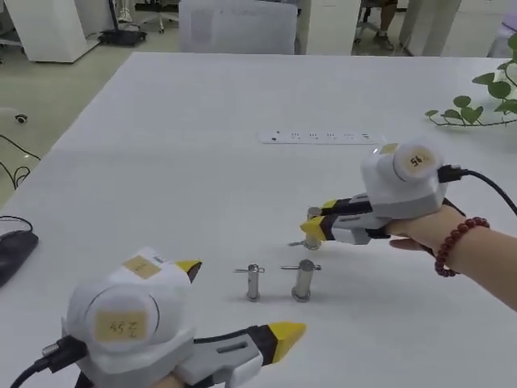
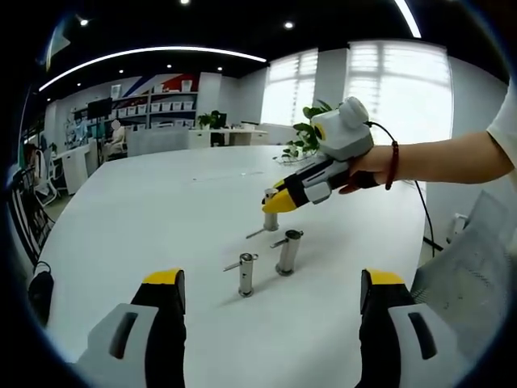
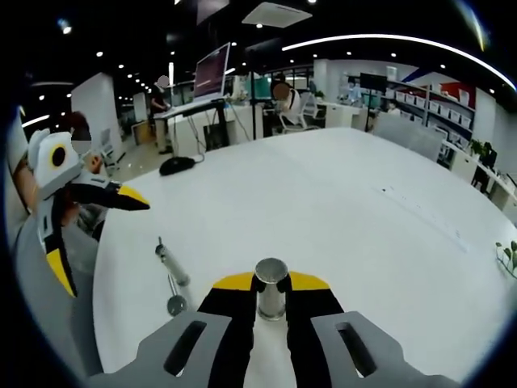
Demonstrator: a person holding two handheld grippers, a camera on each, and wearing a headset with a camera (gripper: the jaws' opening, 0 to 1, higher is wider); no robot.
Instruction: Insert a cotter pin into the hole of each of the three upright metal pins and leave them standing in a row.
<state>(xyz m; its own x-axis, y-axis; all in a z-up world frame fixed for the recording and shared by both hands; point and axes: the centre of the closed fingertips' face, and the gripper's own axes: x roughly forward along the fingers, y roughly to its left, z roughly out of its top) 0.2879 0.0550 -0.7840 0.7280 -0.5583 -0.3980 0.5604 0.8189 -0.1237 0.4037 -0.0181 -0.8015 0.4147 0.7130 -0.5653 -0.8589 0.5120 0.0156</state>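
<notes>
Three short metal pins stand on the white table (image 1: 186,162). The left pin (image 1: 254,283) and the middle pin (image 1: 304,280) stand side by side, each with a thin cotter pin through its top. Behind them, my right gripper (image 1: 318,220) is shut on the third pin (image 1: 312,241), which has a thin wire sticking out to its left near its base. In the right gripper view that pin (image 3: 271,275) stands upright between the yellow-tipped jaws. My left gripper (image 1: 238,299) hangs open near the front edge, left of the row, with nothing in it; its fingers (image 2: 166,283) are wide apart.
A white power strip (image 1: 319,137) lies further back on the table. A green plant (image 1: 485,101) reaches in at the right edge. A black mouse (image 1: 12,250) and a cable lie at the left edge. A chair (image 1: 238,28) stands beyond the table.
</notes>
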